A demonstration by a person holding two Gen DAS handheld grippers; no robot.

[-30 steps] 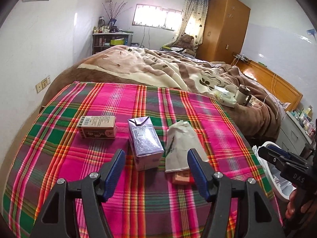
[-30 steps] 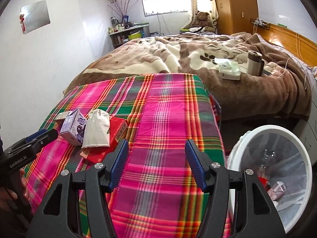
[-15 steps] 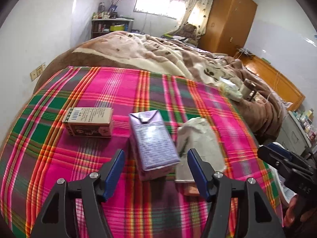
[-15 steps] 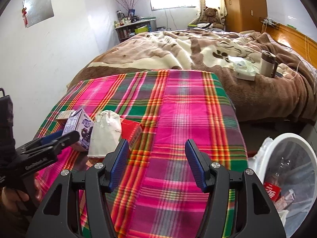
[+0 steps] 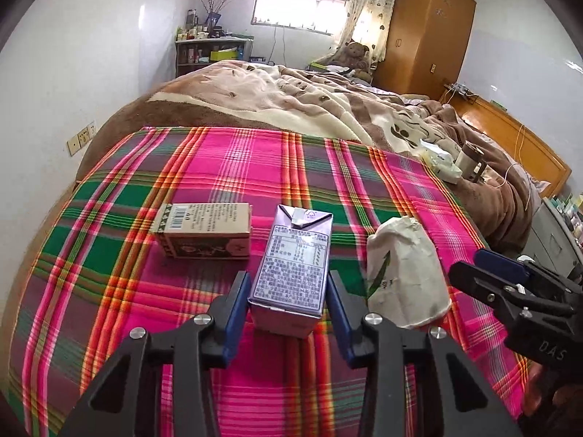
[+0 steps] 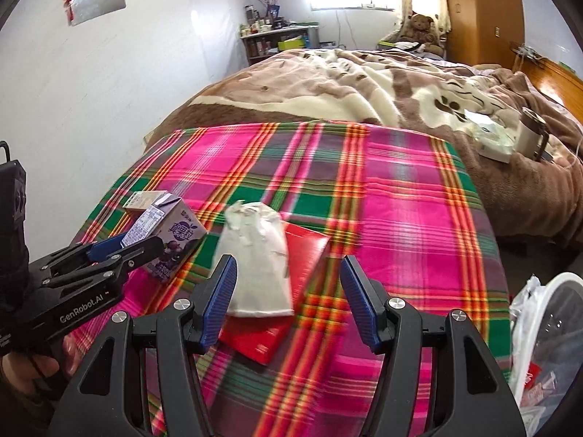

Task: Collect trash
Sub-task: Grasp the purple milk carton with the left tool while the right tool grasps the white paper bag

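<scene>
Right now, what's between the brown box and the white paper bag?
The purple carton, standing between brown box and white paper bag; the left claw straddles it, left wrist view.

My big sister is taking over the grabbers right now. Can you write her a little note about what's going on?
Left gripper: around the purple drink carton, fingers beside its sides; a firm squeeze isn't clear.
Right gripper: open, empty, over the white paper bag.
On the plaid cloth: carton, brown box, white bag lying on a red packet.
White bin at right already holds some wrappers.
Left: lift the carton, bin it, then the other three.
</scene>
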